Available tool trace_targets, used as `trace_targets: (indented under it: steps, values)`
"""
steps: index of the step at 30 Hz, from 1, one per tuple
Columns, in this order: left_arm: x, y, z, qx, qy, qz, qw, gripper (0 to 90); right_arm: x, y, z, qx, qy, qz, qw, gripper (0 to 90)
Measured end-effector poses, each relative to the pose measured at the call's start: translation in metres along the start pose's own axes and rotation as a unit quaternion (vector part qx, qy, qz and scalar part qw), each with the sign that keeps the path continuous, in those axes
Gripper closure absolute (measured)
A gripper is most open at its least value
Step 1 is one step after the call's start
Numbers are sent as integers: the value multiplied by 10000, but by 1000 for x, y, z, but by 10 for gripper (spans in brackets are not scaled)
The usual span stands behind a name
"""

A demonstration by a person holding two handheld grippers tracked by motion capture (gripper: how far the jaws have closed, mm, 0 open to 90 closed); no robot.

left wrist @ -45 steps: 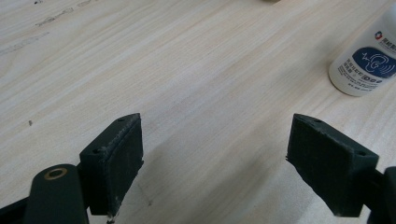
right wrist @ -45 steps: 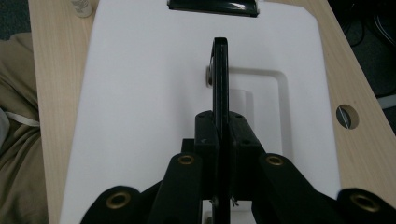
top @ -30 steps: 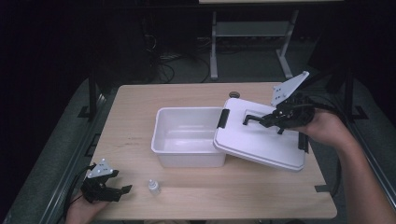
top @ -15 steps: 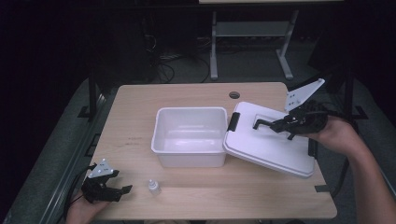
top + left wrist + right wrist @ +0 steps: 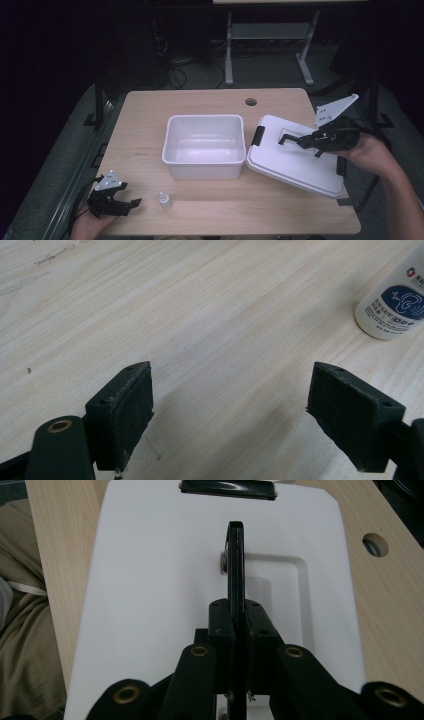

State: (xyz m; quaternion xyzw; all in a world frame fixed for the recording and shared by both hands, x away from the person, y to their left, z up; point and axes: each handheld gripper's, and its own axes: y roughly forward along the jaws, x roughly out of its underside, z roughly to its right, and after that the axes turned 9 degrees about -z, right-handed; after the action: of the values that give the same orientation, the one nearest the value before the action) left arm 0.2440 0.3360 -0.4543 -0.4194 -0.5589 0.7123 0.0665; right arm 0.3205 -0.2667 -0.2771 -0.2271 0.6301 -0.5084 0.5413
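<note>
- Pale wood grain runs across the table (image 5: 150, 130), matte and light, with a round cable hole (image 5: 251, 102) near its far edge.
- Smooth white plastic for the rectangular bin (image 5: 204, 145) in the middle: rounded corners, thick rim, open at the top.
- Your lid (image 5: 295, 160) is the same glossy white plastic, flat and rectangular with rounded corners; it sits just right of the bin, its left edge close against the bin's right wall, and looks tilted rather than flat.
- A black latch (image 5: 257, 136) sits on the lid's left end, and the right gripper view shows it as a dark bar (image 5: 227, 488) at the lid's far edge.
- Your right gripper (image 5: 305, 141) is clamped on the lid's thin black handle (image 5: 235, 565); the right gripper view has both pads pressed flat against that slim bar, no gap showing, above a shallow rectangular recess in the lid.
- Your left gripper (image 5: 131, 204) rests at the near left corner of the table, jaws spread wide, nothing between them.
- In the left gripper view the rough dark pads (image 5: 125, 405) hover over bare wood.
- A small white bottle (image 5: 164, 200) with a blue label stands just right of that gripper, untouched.
</note>
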Motion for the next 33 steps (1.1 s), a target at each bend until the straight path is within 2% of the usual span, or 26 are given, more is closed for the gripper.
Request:
trace_targets:
  steps: [8, 17, 25, 33]
  values:
    - [-1, 1, 0, -9, 15, -9, 10000, 182, 18, 8, 1, -19, 139, 0, 9999, 838]
    - [-1, 1, 0, -23, 34, -16, 10000, 182, 33, 28, 2, -91, 247, -92, 9996, 838]
    - [-1, 1, 0, -12, 49, -47, 10000, 182, 43, 57, 0, -208, 327, -229, 9990, 838]
    - [-1, 3, 1, -3, 43, -62, 10000, 182, 50, 80, -2, -276, 379, -211, 9987, 838]
